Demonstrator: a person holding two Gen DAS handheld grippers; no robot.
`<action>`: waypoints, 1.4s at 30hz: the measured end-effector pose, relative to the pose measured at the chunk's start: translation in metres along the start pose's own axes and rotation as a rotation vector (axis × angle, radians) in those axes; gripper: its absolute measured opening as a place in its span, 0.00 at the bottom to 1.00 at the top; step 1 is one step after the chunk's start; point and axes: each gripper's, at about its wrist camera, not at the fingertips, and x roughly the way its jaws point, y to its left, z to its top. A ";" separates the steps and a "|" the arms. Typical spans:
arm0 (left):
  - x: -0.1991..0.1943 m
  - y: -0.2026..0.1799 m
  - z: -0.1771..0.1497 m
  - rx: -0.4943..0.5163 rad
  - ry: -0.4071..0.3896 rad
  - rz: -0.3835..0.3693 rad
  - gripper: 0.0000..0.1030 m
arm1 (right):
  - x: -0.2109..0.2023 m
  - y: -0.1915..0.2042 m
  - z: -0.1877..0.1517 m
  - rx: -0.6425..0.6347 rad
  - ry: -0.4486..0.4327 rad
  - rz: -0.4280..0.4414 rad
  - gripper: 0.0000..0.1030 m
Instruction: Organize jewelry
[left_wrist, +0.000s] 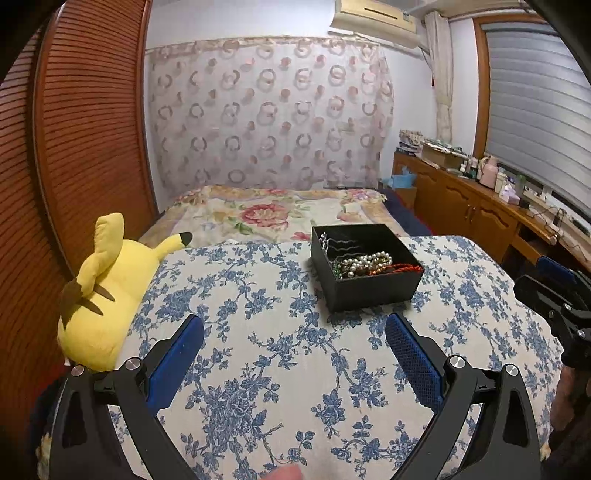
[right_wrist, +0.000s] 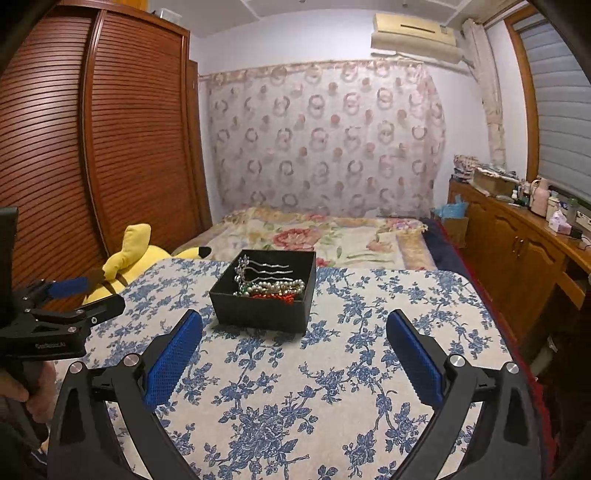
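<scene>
While both grippers hang over the blue-flowered cloth (left_wrist: 266, 369), nothing sits between their pads. At nine o'clock in the left view lies a yellow plush (left_wrist: 107, 291). The left gripper (left_wrist: 294, 349) gapes wide. At one o'clock from it sits the black box (left_wrist: 365, 267), holding pearls (left_wrist: 365, 262), red beads and hairpins. The right gripper (right_wrist: 294, 345) gapes wide too, with the box at eleven o'clock.
</scene>
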 end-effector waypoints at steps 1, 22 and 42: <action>-0.002 0.000 0.000 0.000 -0.003 0.001 0.92 | -0.002 0.001 0.001 0.000 -0.002 -0.003 0.97; -0.025 -0.005 0.002 0.008 -0.045 -0.005 0.92 | -0.011 0.002 -0.002 0.023 -0.020 -0.024 0.97; -0.028 -0.006 0.003 0.010 -0.049 -0.002 0.92 | -0.011 0.000 -0.003 0.025 -0.021 -0.024 0.97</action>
